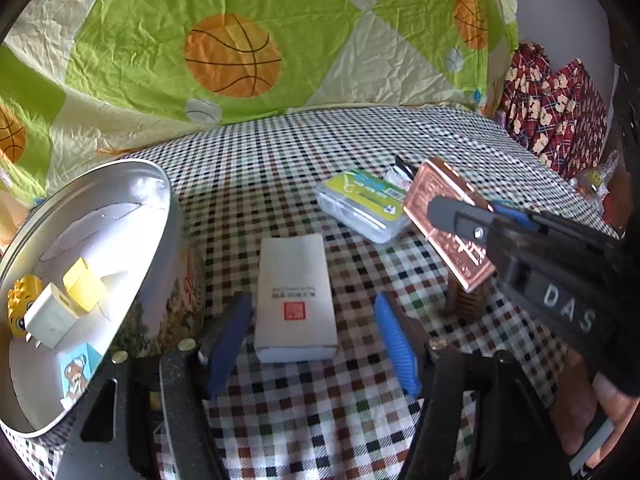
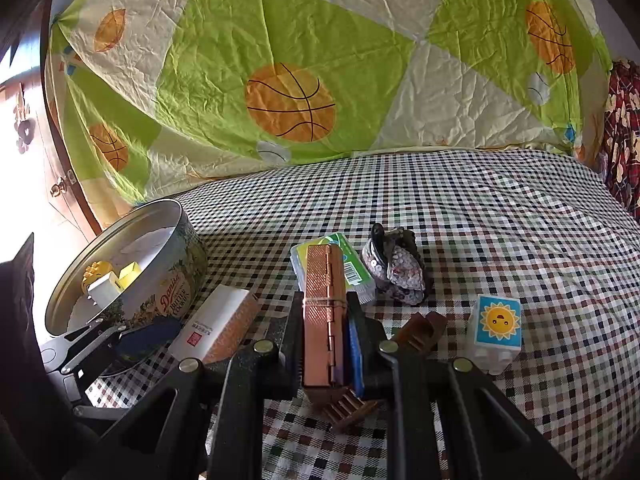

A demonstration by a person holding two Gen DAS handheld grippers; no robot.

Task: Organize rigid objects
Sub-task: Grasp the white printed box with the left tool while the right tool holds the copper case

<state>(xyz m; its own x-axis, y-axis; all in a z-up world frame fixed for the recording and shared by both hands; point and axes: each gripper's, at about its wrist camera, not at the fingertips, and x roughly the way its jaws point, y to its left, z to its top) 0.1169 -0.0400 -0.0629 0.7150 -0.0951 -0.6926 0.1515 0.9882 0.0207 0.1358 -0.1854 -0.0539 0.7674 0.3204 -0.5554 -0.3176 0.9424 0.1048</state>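
Note:
My left gripper [image 1: 310, 340] is open, its blue pads either side of a white box [image 1: 294, 296] that lies on the checked cloth; a gap shows on each side of the box. My right gripper [image 2: 325, 304] is shut on a flat copper-coloured case [image 2: 324, 312] and holds it on edge above the cloth. The left wrist view shows that case [image 1: 448, 216] raised at the right. A round cookie tin [image 1: 170, 216] stands open to the left of the white box, holding a yellow toy [image 1: 22, 300], a white plug [image 1: 50, 316] and a yellow block [image 1: 84, 286].
A clear box with a green label [image 2: 352, 268], a dark sequinned piece [image 2: 396, 272], a white block with a sun picture [image 2: 498, 324] and brown comb-like pieces [image 2: 420, 332] lie on the checked cloth. A green basketball quilt [image 2: 288, 100] hangs behind. Red patterned fabric [image 1: 556, 112] sits far right.

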